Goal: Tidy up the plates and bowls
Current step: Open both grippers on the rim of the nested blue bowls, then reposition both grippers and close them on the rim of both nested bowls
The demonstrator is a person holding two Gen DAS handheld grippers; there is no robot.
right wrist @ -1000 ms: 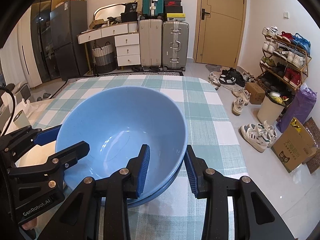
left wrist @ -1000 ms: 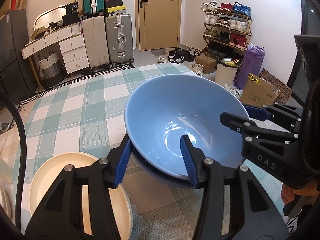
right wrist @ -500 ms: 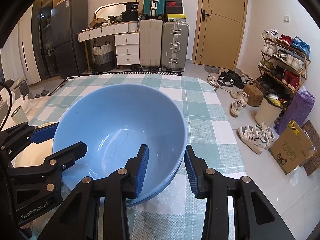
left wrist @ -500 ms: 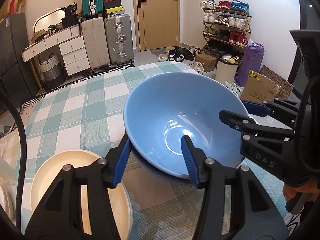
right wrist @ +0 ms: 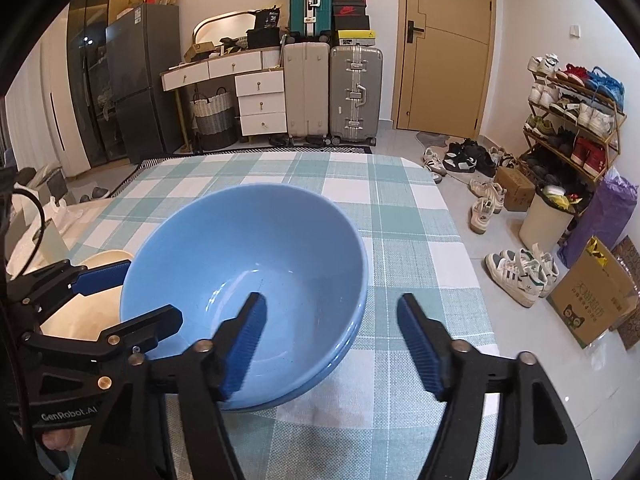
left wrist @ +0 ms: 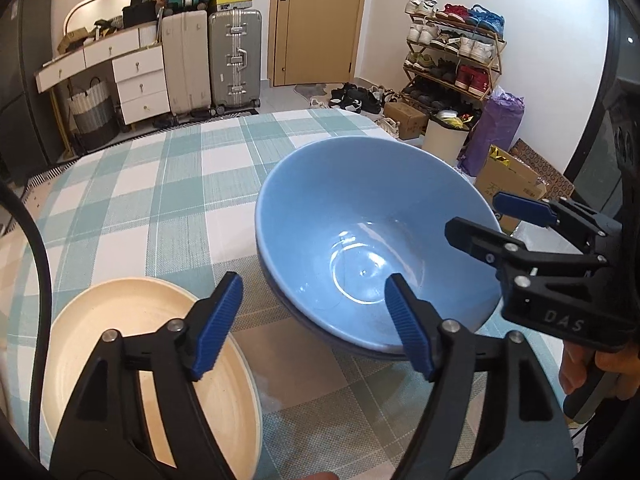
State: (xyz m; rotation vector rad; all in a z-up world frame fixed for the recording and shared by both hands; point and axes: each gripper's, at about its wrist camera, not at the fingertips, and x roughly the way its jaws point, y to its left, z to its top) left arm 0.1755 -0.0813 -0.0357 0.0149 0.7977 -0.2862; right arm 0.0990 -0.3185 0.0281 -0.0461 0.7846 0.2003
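Observation:
A large light blue bowl (left wrist: 360, 216) rests nested in a second blue bowl (left wrist: 316, 330) whose rim shows beneath it; the stack also shows in the right wrist view (right wrist: 244, 256). Both stand on the checked tablecloth (left wrist: 160, 184). My left gripper (left wrist: 316, 320) is open, its fingers astride the near rim without gripping. My right gripper (right wrist: 332, 344) is open, one finger over the bowl's inside, the other outside the rim. A cream plate (left wrist: 132, 344) lies left of the bowls; it also shows in the right wrist view (right wrist: 80, 316).
The table's right edge (right wrist: 460, 248) drops to a floor with shoes, a white bin (right wrist: 546, 220) and cardboard boxes. Suitcases (right wrist: 332, 92) and a dresser stand by the far wall. A black cable (left wrist: 36, 264) hangs at the left.
Both grippers have opened and let go of the top blue bowl's rim. The bowl now rests in the lower bowl. The left gripper has drawn back a little.

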